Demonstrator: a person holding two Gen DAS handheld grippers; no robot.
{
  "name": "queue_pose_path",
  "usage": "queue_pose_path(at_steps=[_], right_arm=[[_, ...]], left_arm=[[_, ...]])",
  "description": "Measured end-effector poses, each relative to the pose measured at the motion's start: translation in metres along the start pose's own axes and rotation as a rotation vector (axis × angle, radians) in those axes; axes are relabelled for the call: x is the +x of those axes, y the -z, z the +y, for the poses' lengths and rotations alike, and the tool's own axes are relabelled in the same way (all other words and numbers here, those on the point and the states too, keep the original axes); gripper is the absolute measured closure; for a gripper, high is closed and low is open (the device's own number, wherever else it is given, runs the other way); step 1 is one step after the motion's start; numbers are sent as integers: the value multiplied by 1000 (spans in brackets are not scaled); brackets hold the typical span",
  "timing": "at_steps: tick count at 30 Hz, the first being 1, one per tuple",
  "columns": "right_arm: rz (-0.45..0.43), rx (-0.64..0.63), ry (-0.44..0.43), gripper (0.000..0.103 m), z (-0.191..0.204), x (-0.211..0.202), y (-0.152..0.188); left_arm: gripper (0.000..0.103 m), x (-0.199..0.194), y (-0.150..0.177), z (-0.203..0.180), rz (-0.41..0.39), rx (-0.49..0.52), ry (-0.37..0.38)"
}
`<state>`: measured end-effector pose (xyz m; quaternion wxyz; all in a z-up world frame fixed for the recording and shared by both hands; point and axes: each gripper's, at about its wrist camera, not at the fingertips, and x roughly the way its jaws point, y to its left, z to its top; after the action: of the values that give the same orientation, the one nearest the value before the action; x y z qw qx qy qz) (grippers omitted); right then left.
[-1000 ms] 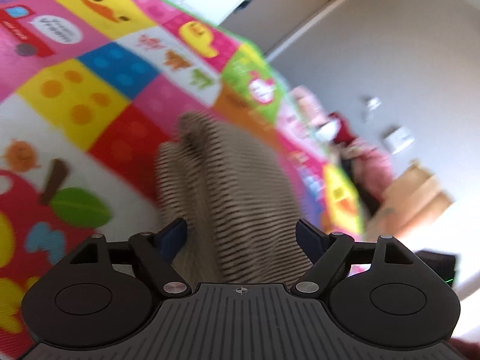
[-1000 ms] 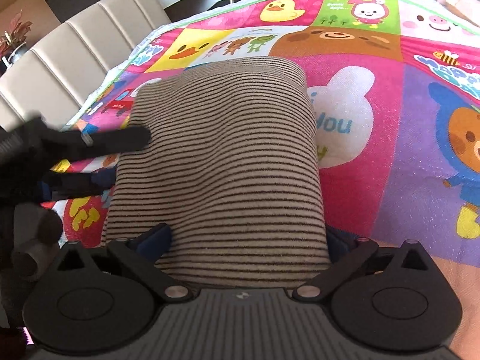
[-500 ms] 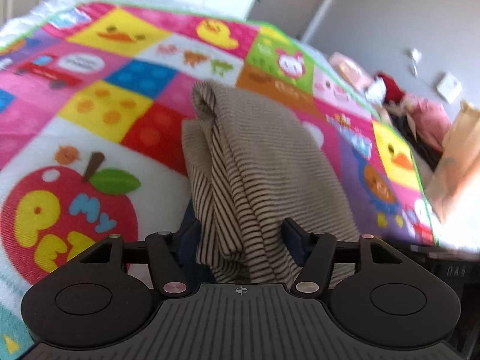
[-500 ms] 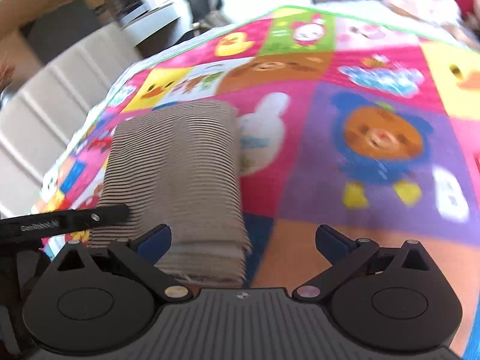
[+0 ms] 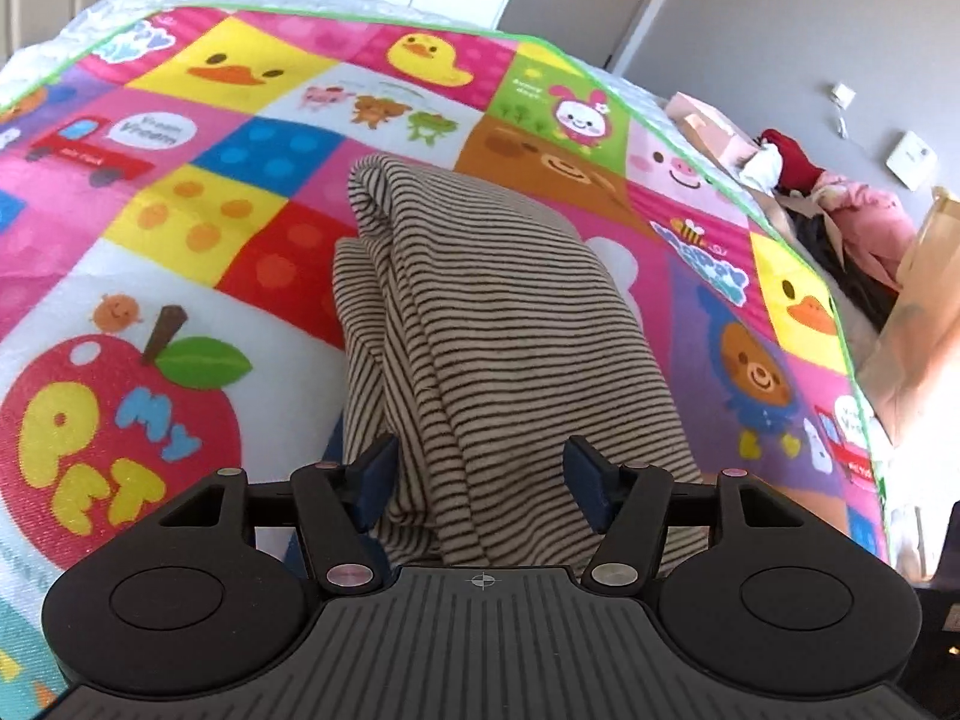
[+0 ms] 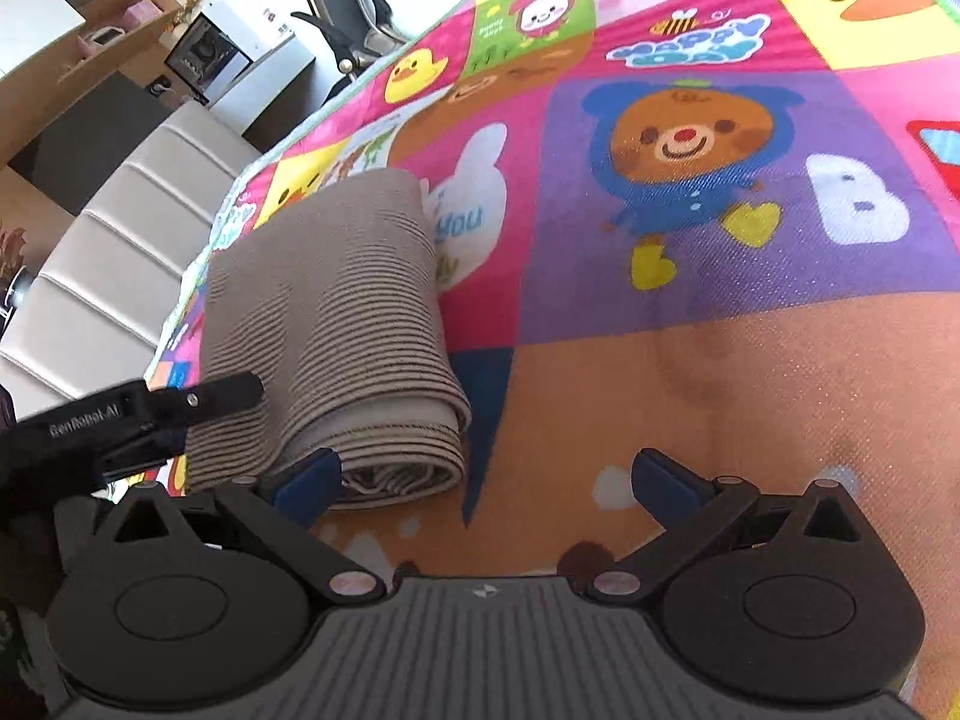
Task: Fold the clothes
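garment: striped beige-and-dark knit, lying on the cartoon-print play mat, in the left half of the mat as the right wrist view shows it, long axis running from 6 toward 12 o'clock in the left wrist view.

fold state: several layers stacked into a narrow bundle. near end shows a rolled, rounded edge in the right wrist view. left side has a lower layer sticking out past the upper one at about 9 o'clock, so the edges are not flush.

left gripper: fingers spread apart, straddling the near end of the bundle; fabric sits between them with a gap at each pad. not gripping.

right gripper: fingers wide apart over bare mat, nothing between them; the left finger sits just beside the bundle's near corner, at about 9 o'clock.

judgement: main folds look done. remaining, if anything: square up the protruding layer, flatten the humped far end, or set the bundle aside. other clothes sit heaped beyond the mat at 2 o'clock, possibly next.
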<state>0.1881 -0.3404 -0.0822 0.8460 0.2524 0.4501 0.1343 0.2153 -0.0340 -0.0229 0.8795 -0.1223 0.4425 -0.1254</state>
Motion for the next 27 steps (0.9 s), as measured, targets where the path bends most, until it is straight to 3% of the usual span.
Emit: queue_pose_path(at_steps=[3, 6, 10, 12, 18, 22, 27], right_arm=[[9, 13, -9, 0, -2, 4, -1], [18, 20, -15, 0, -4, 7, -1], [35, -25, 5, 0, 3, 10, -2], [43, -50, 23, 0, 8, 13, -2], [53, -90, 49, 0, 13, 14, -3], [48, -78, 36, 0, 9, 14, -3], [52, -91, 47, 0, 11, 15, -3]], left_arm=[[31, 12, -2, -4, 48, 11, -17], [32, 22, -5, -2, 74, 3, -17], [64, 10, -15, 2, 51, -17, 14], [70, 0, -19, 3, 34, -8, 33], [74, -11, -20, -6, -8, 86, 23], [75, -25, -15, -27, -86, 193, 12], [75, -21, -7, -36, -92, 222, -15]])
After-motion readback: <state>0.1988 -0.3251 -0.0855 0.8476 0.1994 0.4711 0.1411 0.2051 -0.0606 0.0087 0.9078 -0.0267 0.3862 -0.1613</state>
